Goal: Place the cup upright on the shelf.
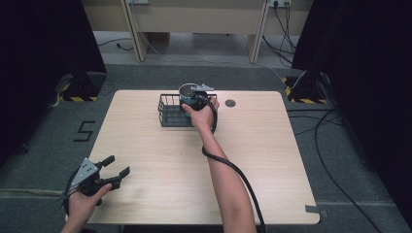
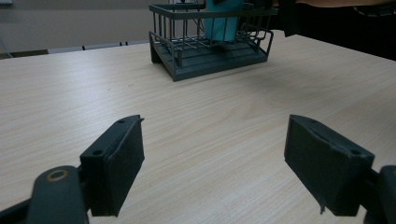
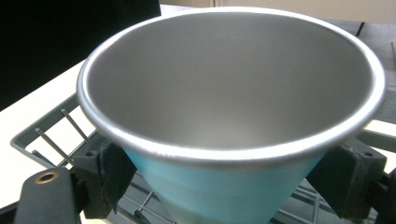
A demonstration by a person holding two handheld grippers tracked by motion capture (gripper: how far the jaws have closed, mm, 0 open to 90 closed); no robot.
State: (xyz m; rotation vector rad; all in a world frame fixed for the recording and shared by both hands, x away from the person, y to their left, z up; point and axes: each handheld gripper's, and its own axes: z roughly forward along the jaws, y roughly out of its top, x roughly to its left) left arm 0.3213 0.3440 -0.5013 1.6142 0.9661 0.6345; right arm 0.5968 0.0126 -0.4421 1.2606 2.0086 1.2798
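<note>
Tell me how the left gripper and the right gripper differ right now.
The left gripper is open with nothing between its jaws; the right gripper is shut on the blue cup. The left gripper sits low at the table's near left corner; the right gripper is over the wire rack at the far side. Both have black jaws and a trailing cable.

A dark round disc (image 1: 230, 103) lies on the table (image 1: 272, 160), near its far edge, right of centre.

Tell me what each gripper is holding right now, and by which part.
The right gripper clamps the cup by its teal sides just under the rim, over the wire rack. The left gripper holds nothing.
</note>
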